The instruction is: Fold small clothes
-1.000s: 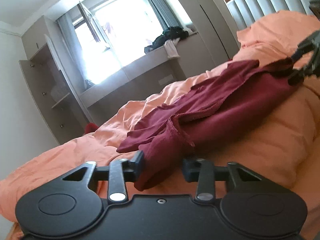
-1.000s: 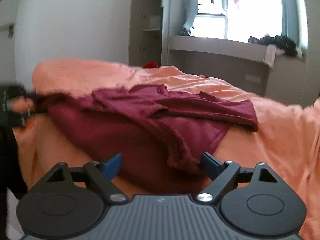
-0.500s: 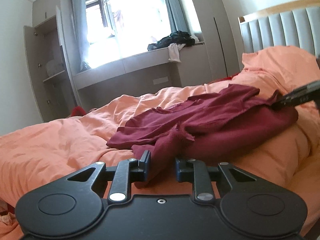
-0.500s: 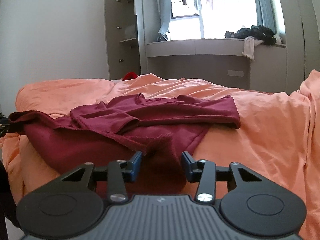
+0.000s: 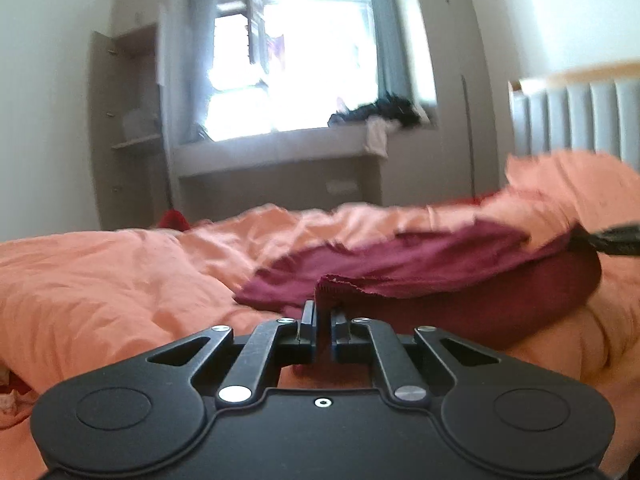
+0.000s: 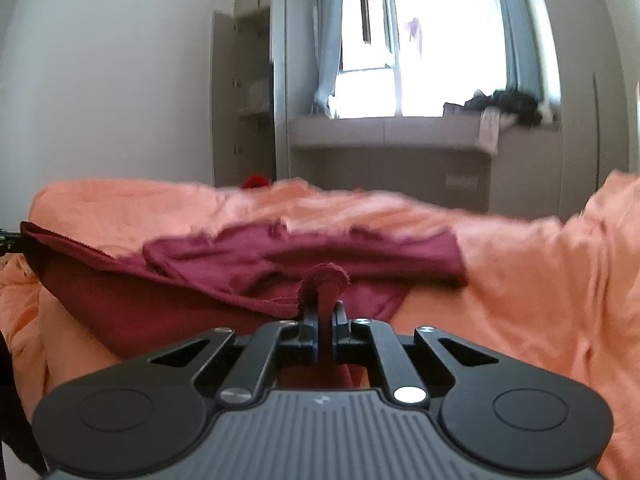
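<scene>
Headboard (image 5: 576, 116) shows only beside left tool (image 5: 323, 322).

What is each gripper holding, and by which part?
Both hold the maroon garment: left gripper and right gripper each pinch a bunched hem edge.

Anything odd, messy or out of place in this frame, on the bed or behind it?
Only small things. The maroon garment lies bunched and creased on the rumpled orange duvet, not flat. Dark clothes are heaped on the window ledge, and the wardrobe door stands open. No damage or spill shows.
</scene>
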Demonstrator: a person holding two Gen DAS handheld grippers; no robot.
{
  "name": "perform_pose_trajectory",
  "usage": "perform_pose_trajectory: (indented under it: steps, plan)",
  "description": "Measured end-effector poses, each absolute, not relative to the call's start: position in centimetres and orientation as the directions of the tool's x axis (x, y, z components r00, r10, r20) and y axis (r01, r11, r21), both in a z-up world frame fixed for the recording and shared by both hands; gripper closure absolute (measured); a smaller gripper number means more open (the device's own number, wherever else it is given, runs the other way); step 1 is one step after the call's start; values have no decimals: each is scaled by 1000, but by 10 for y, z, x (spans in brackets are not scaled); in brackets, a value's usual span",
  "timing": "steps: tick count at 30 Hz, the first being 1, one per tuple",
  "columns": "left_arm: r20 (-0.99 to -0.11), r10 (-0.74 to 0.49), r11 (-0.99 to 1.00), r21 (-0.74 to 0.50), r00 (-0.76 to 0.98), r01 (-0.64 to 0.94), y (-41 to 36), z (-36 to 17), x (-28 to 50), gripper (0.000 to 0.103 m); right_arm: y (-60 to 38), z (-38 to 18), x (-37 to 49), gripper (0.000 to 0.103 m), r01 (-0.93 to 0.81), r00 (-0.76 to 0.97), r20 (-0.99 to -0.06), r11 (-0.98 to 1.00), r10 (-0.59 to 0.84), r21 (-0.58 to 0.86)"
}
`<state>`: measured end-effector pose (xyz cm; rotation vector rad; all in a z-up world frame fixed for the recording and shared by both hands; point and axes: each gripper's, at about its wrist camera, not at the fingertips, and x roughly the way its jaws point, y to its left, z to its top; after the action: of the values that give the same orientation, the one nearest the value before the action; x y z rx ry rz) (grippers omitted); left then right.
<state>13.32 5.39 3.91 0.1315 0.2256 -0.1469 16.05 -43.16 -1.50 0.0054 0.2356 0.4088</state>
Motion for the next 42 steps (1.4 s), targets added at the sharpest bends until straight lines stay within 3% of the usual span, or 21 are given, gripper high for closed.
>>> perform_pose_trajectory:
  steps: [7,13,23,29,36,42]
  plan:
    - [-72,-121,993,3,990,121,65,60,88,99,-442,18,69,98,-352,936,13,935,352,45]
    - [48,-137,990,-17,989,138,63,71,30,99,-440,37,-8,98,-310,940,147,951,308,-7]
    - [62,-177,984,-20,982,179,58,99,-34,99,-427,55,-103,98,-269,940,198,961,276,-64]
    - [65,-161,987,3,985,161,42,120,15,98,-419,66,-57,98,-232,950,202,971,240,-63]
    - [0,-87,996,-8,996,87,31,138,146,98,-411,77,60,98,-144,974,161,985,158,-96]
    - [-53,-14,999,38,998,16,22,122,249,98,-395,67,158,98,-124,986,99,984,137,-127]
